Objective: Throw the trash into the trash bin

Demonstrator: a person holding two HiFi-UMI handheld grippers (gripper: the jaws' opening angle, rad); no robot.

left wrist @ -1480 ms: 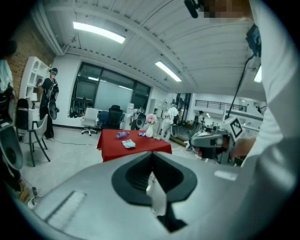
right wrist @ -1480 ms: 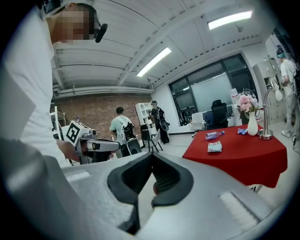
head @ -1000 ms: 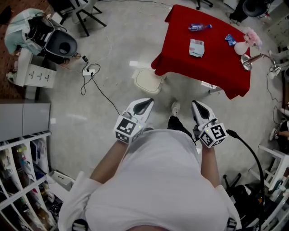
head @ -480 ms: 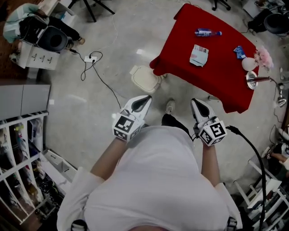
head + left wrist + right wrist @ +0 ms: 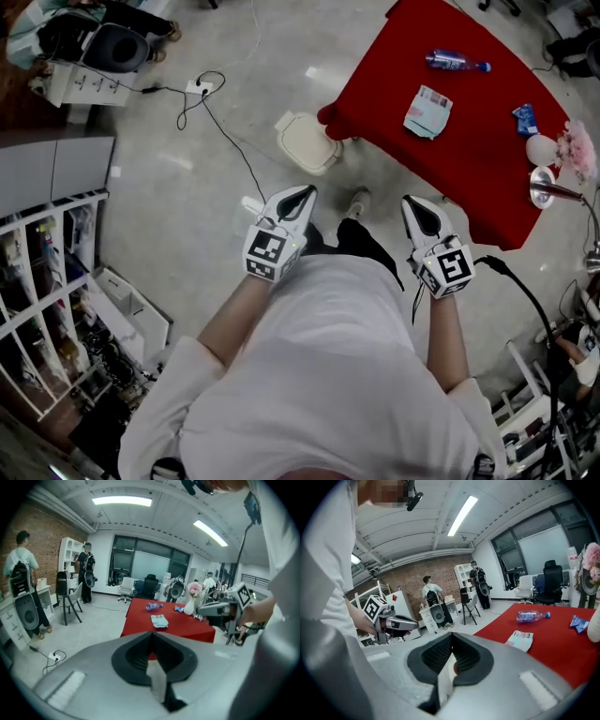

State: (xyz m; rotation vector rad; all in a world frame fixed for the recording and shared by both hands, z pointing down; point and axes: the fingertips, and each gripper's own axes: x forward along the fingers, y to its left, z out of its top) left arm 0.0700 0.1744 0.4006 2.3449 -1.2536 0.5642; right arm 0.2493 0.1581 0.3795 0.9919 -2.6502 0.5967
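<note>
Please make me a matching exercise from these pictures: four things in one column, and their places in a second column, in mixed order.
Things
1. plastic bottle
2. blue wrapper
3. cream bin
4. power strip

Places
A. on the floor, well away from the table
B. on the red table, beside the white vase
C. on the floor, at the table's corner
D. on the red table, lying on its side

Pairs: 1-D, 2-B, 3-C, 4-A

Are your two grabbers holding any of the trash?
No. The left gripper and the right gripper are both shut and empty. The bottle and the packet lie on the red table.
</note>
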